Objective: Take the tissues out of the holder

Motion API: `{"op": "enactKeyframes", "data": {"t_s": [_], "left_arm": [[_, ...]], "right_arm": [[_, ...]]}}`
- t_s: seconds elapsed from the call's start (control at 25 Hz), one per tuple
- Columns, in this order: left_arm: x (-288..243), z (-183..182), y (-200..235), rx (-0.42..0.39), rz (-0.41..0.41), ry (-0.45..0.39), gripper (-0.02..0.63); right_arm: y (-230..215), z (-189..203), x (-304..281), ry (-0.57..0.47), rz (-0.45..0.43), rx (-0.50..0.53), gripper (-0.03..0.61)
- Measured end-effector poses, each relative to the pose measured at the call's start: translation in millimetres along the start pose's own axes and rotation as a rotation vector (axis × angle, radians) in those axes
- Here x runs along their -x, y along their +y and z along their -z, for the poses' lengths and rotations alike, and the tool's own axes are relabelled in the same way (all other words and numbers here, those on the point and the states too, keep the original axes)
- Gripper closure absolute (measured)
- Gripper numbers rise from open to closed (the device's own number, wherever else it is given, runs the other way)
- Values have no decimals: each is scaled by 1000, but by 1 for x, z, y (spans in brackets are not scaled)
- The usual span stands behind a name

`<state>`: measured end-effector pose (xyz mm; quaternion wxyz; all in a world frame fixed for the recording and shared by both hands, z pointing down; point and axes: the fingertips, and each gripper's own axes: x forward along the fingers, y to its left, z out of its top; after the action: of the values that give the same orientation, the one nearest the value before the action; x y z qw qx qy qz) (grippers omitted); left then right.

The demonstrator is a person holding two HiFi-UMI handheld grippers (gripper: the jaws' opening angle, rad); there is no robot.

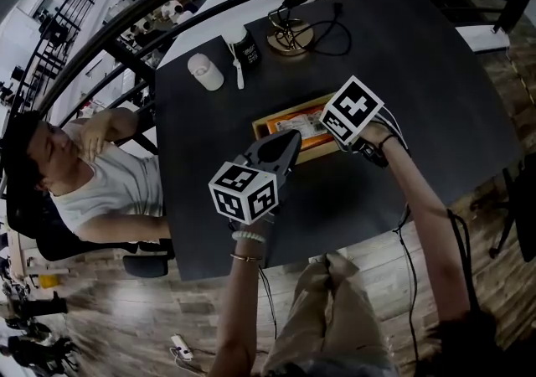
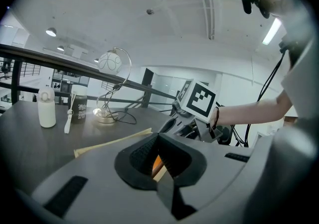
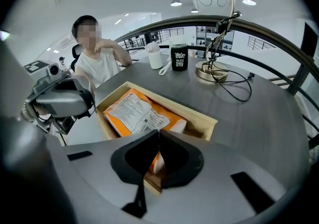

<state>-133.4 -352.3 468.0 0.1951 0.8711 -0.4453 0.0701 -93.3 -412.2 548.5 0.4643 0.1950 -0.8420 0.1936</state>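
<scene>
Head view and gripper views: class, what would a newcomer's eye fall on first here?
The orange tissue pack lies in the wooden holder mid-table, bright against the dark table. The right gripper is shut on its near end, while the left gripper pinches the holder's wall. A person sits at the table's left edge in the head view.

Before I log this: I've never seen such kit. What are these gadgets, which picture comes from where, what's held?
No robot: a person holds a two-jaw gripper in each hand. One picture looks down from a head camera; the others ride on the left gripper and right gripper, looking along their jaws. On the table: a holder with an orange pack, a lamp, cup, bottle. The right jaws are closed, seemingly pinching the pack's near end; the left jaws look closed at the holder's rim.
</scene>
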Motion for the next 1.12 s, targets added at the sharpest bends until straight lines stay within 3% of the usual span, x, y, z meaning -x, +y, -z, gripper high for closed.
{"op": "enactKeyframes", "data": {"t_s": [0.44, 1.12], "left_arm": [[16, -6, -7, -28, -14, -14, 606], [66, -53, -39, -106, -14, -129, 606]], "right_arm": [[13, -13, 35, -215, 61, 25, 566], [47, -32, 134, -389, 156, 93, 566]]}}
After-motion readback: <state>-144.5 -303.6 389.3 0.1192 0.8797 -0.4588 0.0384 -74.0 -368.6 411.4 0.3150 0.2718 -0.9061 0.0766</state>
